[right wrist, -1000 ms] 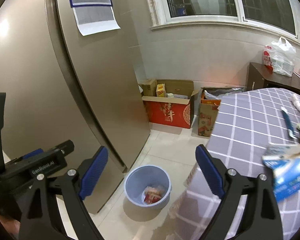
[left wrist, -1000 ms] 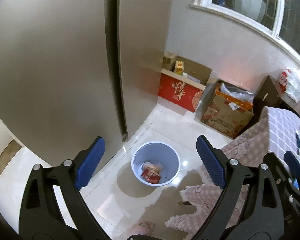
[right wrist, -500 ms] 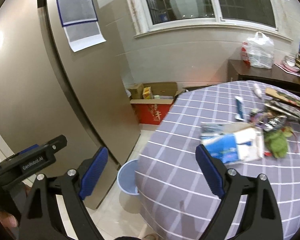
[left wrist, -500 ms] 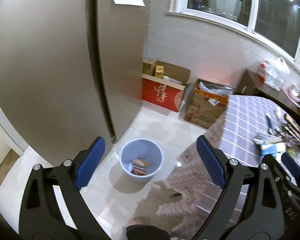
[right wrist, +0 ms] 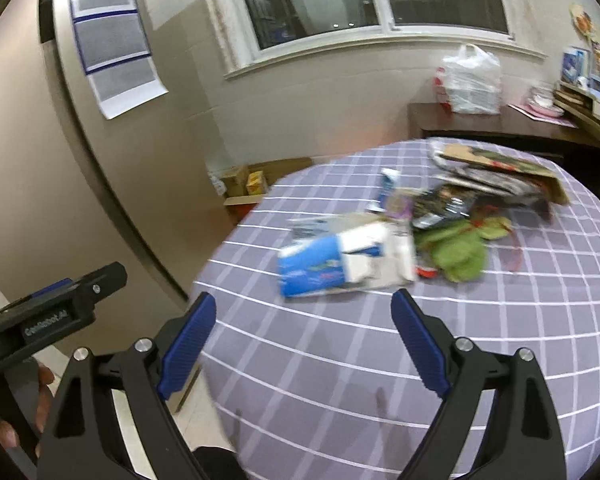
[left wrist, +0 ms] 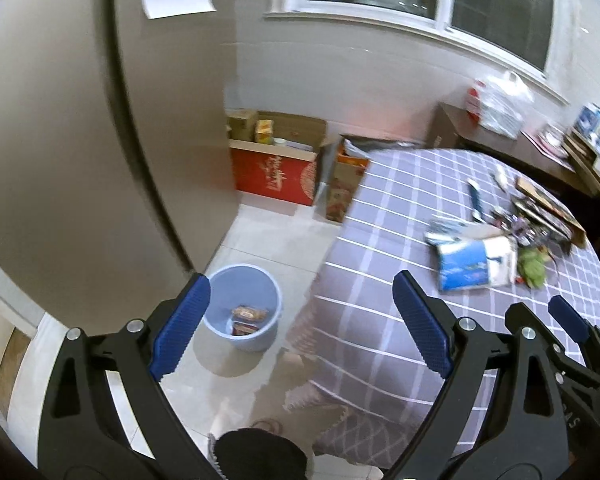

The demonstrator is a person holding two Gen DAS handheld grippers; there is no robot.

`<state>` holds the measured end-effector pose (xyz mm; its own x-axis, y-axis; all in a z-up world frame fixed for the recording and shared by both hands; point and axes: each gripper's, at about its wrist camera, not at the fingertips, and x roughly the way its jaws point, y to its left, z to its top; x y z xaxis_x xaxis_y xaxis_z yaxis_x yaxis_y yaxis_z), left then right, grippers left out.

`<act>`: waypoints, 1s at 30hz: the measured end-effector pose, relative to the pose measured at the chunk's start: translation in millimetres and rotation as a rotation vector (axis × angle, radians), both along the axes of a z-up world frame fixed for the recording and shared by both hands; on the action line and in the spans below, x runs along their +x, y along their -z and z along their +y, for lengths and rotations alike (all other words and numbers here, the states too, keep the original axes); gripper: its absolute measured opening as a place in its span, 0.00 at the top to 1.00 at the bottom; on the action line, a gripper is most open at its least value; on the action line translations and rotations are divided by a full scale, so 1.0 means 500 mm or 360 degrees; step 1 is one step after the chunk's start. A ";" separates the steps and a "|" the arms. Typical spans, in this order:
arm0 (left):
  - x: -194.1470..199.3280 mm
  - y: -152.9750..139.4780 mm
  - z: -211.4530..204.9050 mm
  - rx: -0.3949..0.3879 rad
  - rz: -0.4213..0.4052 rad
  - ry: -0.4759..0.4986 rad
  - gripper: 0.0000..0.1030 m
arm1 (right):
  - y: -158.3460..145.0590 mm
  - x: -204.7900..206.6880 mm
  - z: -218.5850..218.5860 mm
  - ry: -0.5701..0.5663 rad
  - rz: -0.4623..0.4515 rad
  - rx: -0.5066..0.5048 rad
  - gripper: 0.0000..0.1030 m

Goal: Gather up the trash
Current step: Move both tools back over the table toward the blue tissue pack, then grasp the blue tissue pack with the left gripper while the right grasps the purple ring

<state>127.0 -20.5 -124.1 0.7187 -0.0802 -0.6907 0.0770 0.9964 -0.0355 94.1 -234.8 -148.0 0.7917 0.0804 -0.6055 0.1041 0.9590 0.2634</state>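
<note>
White lettering reading roughly "GenRobot.AI" stands on the black side of the left gripper (right wrist: 56, 316), seen at the left of the right wrist view. The red box (left wrist: 276, 174) on the far floor bears gold characters, too blurred to read. Sheets (right wrist: 112, 44) on the tall panel carry grey print, illegible. Wrappers on the table show no readable text.
</note>
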 end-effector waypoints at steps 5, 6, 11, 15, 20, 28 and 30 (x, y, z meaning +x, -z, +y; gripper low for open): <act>0.003 0.018 -0.059 -0.0015 0.0040 0.0094 0.12 | 0.027 -0.014 -0.070 0.0091 0.0045 0.0030 0.15; 0.006 0.024 -0.070 -0.0019 0.0050 0.0111 0.12 | 0.031 -0.015 -0.081 0.0107 0.0051 0.0035 0.15; 0.031 0.055 -0.124 -0.0049 0.0116 0.0205 0.12 | 0.048 -0.008 -0.128 0.0171 0.0091 0.0057 0.15; 0.057 0.078 -0.163 -0.0081 0.0163 0.0291 0.12 | 0.056 0.003 -0.156 0.0208 0.0119 0.0061 0.15; 0.103 0.102 -0.199 -0.0182 0.0218 0.0369 0.12 | 0.068 0.021 -0.187 0.0236 0.0153 0.0093 0.15; 0.155 0.135 -0.225 -0.0331 0.0273 0.0417 0.12 | 0.080 0.056 -0.202 0.0213 0.0205 0.0127 0.15; 0.165 0.138 -0.228 -0.0352 0.0273 0.0425 0.12 | 0.079 0.062 -0.202 0.0211 0.0202 0.0111 0.15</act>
<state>209.2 -134.7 -193.3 0.5281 -0.4095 -0.7439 0.3072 0.9088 -0.2823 125.0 -335.7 -187.4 0.7160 0.0258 -0.6976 0.2649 0.9145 0.3057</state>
